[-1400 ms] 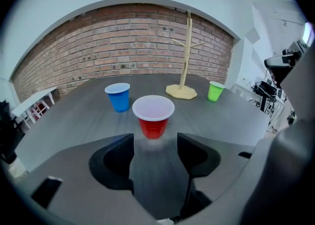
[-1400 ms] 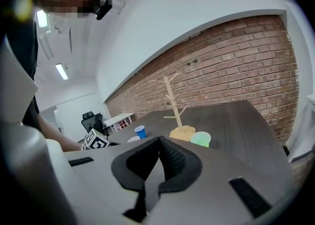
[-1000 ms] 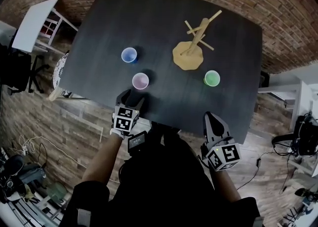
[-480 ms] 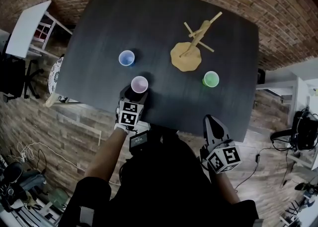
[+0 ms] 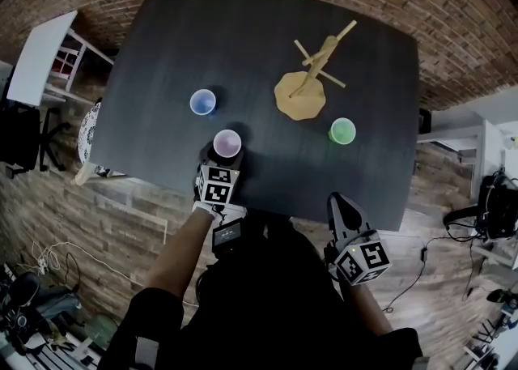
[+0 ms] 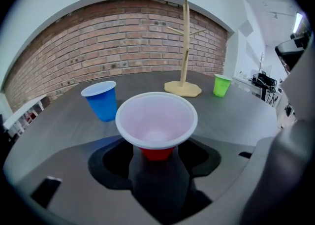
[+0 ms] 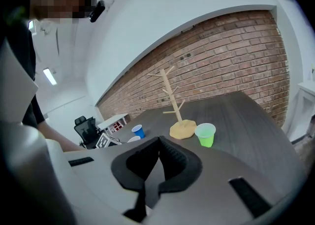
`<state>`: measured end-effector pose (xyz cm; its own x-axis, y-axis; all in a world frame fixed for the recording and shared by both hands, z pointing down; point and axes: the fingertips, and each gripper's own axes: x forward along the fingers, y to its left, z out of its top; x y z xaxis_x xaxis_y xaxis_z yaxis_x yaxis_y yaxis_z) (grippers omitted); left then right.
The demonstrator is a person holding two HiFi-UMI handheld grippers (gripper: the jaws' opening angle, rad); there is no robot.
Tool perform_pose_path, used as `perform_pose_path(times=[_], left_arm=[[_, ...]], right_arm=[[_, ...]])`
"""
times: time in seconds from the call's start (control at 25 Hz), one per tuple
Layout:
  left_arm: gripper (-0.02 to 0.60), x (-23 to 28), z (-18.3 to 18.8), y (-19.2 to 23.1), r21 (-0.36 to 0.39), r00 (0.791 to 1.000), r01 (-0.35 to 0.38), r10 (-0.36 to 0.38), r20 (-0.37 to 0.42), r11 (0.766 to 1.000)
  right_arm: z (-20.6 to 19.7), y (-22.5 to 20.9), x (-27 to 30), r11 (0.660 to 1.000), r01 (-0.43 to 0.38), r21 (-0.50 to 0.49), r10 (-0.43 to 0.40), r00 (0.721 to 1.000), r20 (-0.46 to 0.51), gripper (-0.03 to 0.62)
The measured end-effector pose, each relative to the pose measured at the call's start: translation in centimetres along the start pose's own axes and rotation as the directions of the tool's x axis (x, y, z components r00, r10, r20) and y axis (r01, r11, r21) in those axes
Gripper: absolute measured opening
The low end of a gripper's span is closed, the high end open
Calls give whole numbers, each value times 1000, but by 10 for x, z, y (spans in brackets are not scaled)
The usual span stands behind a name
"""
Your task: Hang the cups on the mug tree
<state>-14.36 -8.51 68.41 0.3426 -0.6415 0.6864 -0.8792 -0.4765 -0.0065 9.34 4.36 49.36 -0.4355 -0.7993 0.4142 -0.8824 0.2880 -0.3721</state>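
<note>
A red cup (image 5: 227, 143) with a white inside stands upright near the table's front edge. My left gripper (image 5: 222, 156) has its jaws spread on either side of the cup's base (image 6: 157, 151), and the pads do not press on it. Farther back stand a blue cup (image 5: 202, 102) (image 6: 101, 101) and a green cup (image 5: 342, 130) (image 6: 222, 84). The wooden mug tree (image 5: 312, 77) (image 6: 185, 47) stands between them with bare pegs. My right gripper (image 5: 338, 202) (image 7: 158, 139) hovers shut and empty off the table's front edge, pointing toward the green cup (image 7: 205, 135).
The dark table (image 5: 243, 28) stands against a brick wall (image 5: 453, 4). A white desk (image 5: 36, 53) and an office chair (image 5: 24, 129) are off its left side. Cables and gear lie on the wooden floor at the right (image 5: 494, 214).
My left gripper has moved forward and a little down, up to the red cup, whose base now stands between its jaws. The right gripper has stayed about where it was.
</note>
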Motion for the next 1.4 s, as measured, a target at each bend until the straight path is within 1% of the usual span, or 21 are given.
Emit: perform_pose_path(times=[0.12, 0.2, 0.24, 0.36, 0.48, 0.64, 0.8, 0.88, 0.96, 1.08, 1.16, 1.32, 1.36, 1.4], left_arm=[[273, 0, 9, 2, -47, 1000, -21, 21, 16, 999], [273, 3, 14, -2, -51, 1000, -5, 7, 28, 999], [273, 4, 15, -5, -38, 1000, 12, -11, 27, 999], [272, 0, 19, -13, 52, 999, 44, -44, -1, 998], [272, -9, 22, -11, 165, 998, 28, -17, -68, 986], [272, -18, 37, -6, 303, 993, 13, 24, -120, 953], [272, -26, 58, -5, 394, 989, 12, 48, -143, 919], [272, -29, 72, -6, 444, 989, 8, 60, -138, 896], [272, -32, 90, -7, 503, 990, -9, 78, -116, 864], [272, -34, 118, -10, 597, 992, -43, 103, -66, 801], [270, -33, 139, -10, 646, 993, -73, 117, -26, 760], [270, -29, 184, -1, 715, 985, -151, 166, 50, 683], [270, -28, 193, 1, 725, 982, -168, 176, 66, 668], [270, -27, 202, 3, 730, 980, -181, 182, 79, 659]], right_arm=[[-2, 1, 1, 1000, 1, 8, -1, 1000, -4, 20], [-1, 1, 3, 1000, 0, 6, 0, 1000, -5, 20], [-1, 2, 3, 1000, -3, 6, 3, 1000, -6, 20], [-2, 5, 3, 1000, -8, 13, 9, 1000, -7, 20], [-4, 5, 2, 1000, -12, 29, 12, 1000, -3, 20], [-3, 0, 1, 999, -8, 43, 7, 1000, 8, 20], [0, -5, -4, 999, 1, 45, -2, 1000, 20, 20], [2, -7, -6, 999, 3, 50, -4, 1000, 23, 20], [3, -7, -7, 999, 4, 53, -6, 1000, 24, 20], [6, -9, -8, 999, 7, 52, -8, 1000, 29, 20], [8, -11, -9, 999, 9, 51, -11, 999, 35, 20], [13, -14, -14, 998, 14, 56, -16, 999, 44, 20], [14, -14, -15, 998, 16, 58, -18, 999, 47, 20], [15, -15, -17, 998, 19, 58, -22, 999, 50, 20]])
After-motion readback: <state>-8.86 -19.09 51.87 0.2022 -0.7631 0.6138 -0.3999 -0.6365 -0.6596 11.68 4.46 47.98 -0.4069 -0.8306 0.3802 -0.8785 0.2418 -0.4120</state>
